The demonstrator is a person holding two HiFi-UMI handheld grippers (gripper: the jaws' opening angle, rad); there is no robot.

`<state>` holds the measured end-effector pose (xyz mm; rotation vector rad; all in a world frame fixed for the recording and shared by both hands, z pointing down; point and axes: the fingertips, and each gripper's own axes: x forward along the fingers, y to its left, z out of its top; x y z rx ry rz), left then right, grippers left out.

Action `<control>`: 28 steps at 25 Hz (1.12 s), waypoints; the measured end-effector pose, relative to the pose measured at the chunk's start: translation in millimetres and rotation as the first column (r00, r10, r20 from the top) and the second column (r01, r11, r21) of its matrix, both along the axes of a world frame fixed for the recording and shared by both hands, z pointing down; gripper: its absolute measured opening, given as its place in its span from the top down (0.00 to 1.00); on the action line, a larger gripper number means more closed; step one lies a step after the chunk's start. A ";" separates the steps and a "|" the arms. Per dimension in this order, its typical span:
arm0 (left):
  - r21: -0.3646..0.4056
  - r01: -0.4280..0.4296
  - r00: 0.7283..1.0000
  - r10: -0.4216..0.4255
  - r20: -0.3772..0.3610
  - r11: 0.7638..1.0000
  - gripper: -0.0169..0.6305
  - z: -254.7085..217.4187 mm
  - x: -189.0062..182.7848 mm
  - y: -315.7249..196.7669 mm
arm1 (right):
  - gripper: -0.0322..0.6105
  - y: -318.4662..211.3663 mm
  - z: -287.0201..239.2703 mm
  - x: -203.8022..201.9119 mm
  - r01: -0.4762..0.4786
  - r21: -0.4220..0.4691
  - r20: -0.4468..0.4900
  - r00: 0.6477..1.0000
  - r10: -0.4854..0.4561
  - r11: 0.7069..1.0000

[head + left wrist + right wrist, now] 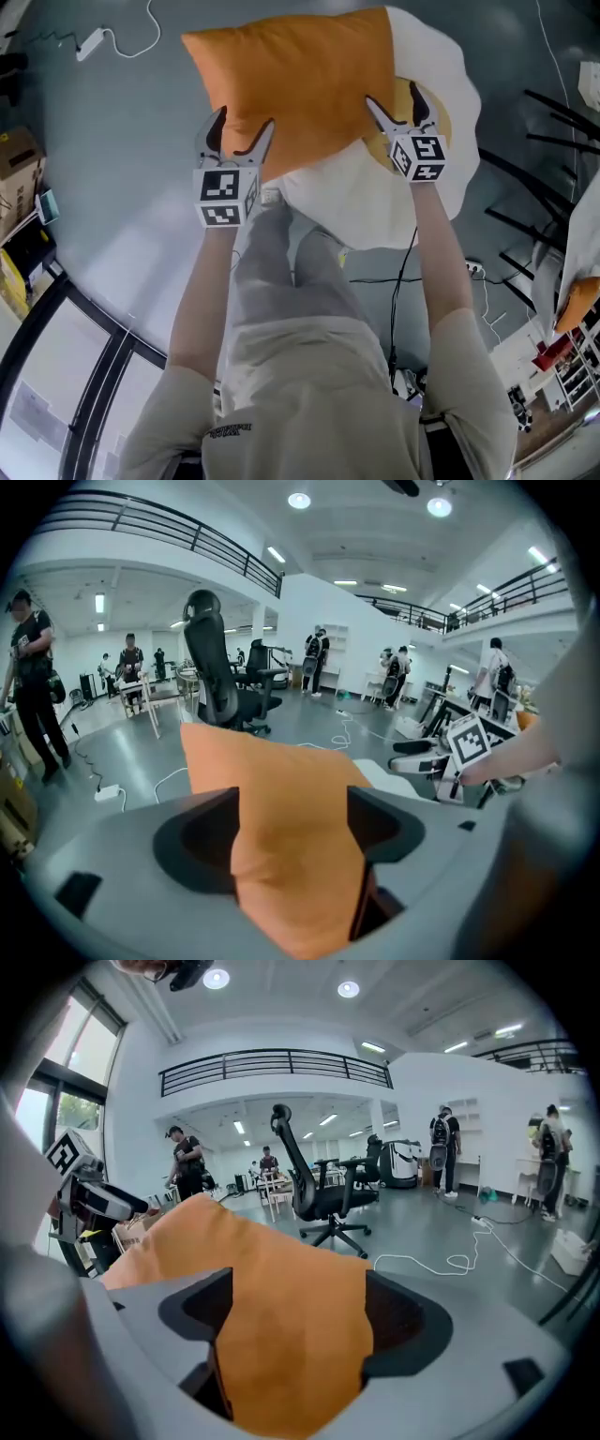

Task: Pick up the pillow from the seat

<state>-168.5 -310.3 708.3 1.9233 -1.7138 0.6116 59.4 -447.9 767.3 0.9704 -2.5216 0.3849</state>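
Pillow (291, 84): orange, plain, rectangular, plump, fabric smooth with slight creases near one edge. Lies roughly flat, long side across head view, far corners free. Near edge sits between jaws of left gripper (244, 122) and right gripper (394, 98), one toward each near corner. Covers upper-left part of seat (375, 206) in head view; contact with it unclear.

Seat: white, wavy-edged, fried-egg shape, yellow round centre, partly hidden under pillow.
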 end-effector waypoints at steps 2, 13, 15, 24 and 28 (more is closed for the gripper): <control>-0.027 0.006 1.000 -0.005 0.021 1.000 0.43 19.5 -4.6 -1.8 | 0.27 -6.3 26.4 0.0 0.000 -0.026 -0.009 1.000 0.000 1.000; -0.084 -0.036 0.995 0.043 0.091 0.996 0.34 118.0 -19.7 -22.4 | 0.12 -24.2 160.7 -1.8 -0.006 -0.298 0.062 0.998 0.025 0.954; -0.084 -0.025 0.996 0.032 0.088 0.996 0.34 127.9 -27.7 -24.7 | 0.12 -24.7 169.3 -10.9 -0.009 -0.311 0.079 0.996 0.035 0.950; -0.147 0.002 1.000 -0.001 0.006 0.989 0.47 157.4 -35.1 -35.7 | 0.42 -22.5 185.4 -34.0 0.016 -0.340 0.058 0.998 0.004 0.940; -0.143 0.005 1.000 -0.008 -0.022 0.990 0.64 152.1 -30.5 -40.7 | 0.67 -20.2 173.0 -40.5 0.009 -0.320 0.049 0.999 0.007 0.947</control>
